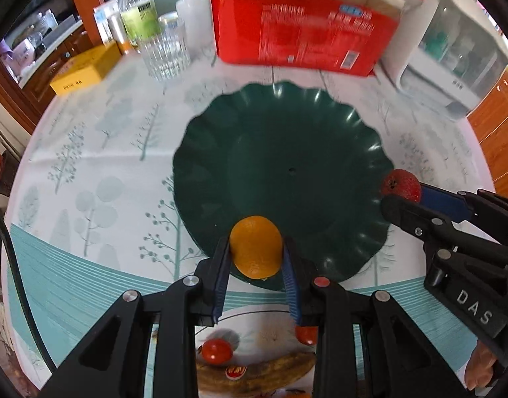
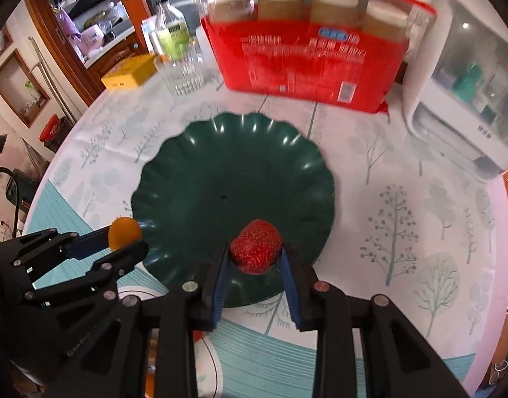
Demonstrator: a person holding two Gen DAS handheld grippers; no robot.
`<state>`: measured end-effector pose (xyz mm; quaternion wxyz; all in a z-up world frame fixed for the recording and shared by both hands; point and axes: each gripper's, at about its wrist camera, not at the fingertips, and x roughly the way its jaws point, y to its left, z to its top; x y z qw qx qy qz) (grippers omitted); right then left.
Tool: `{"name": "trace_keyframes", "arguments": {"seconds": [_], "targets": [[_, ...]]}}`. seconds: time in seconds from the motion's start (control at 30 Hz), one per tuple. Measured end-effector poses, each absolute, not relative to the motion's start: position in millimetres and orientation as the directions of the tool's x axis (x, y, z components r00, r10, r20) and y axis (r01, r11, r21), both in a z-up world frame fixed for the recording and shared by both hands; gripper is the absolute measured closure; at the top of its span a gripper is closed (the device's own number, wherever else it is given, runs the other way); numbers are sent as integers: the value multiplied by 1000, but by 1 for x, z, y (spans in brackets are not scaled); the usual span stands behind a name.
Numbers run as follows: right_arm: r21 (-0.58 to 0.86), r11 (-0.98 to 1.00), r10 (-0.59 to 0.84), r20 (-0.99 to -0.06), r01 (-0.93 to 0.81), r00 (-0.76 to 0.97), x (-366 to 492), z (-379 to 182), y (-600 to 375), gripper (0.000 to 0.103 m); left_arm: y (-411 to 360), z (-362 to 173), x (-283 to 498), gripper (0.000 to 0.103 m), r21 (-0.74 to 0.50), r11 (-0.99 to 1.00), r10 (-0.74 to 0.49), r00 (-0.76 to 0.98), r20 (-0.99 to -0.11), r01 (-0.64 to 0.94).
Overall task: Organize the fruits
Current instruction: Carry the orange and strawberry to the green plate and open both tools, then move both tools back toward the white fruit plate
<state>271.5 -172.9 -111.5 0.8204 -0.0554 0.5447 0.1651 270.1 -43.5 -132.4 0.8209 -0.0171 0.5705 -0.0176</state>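
My left gripper [image 1: 256, 254] is shut on an orange [image 1: 256, 247] and holds it over the near rim of a dark green scalloped plate [image 1: 287, 152]. My right gripper [image 2: 256, 254] is shut on a red speckled fruit [image 2: 256, 246] over the plate's [image 2: 234, 179] near edge. In the left wrist view the right gripper [image 1: 401, 195] with the red fruit [image 1: 401, 184] shows at the plate's right rim. In the right wrist view the left gripper [image 2: 126, 237] with the orange [image 2: 124, 232] shows at the plate's left rim. The plate holds no fruit.
A white plate [image 1: 254, 348] below my left gripper holds two small tomatoes [image 1: 217, 350] and a browned banana [image 1: 254, 374]. Behind the green plate stand a red package [image 1: 300, 30], a glass [image 1: 166, 49], a bottle [image 1: 138, 10], a yellow box [image 1: 85, 68] and a white appliance [image 1: 453, 53].
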Motion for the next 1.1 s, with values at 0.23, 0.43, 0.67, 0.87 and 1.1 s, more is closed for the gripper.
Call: {"name": "trace_keyframes", "arguments": {"seconds": [0.23,0.43,0.67,0.87,1.1], "targets": [[57,938,182,-920,-341,346,285,-138,-161,72,-37,-159,287,75,-51,998,-39,331,-943,-27],[21,934,154,-924,-357,350,293,-151,-154,71,-28,-167,298,71,-61,996,-33,342,-939,-69],[38,932,172,-922,-361,348,292,-152,-158,65,-21,-161,295,26,-29,994,10,366,-930,-102],[40,933,178,-914,-357,363,287,-145,-162,55,-16,-149,285,24,-50,993,-3,390,-921,-111],[44,932,191,-903,-361,384,269,-126,-163,55,-20,-126,264,24,-8,997,26,415,-910,-79]]}}
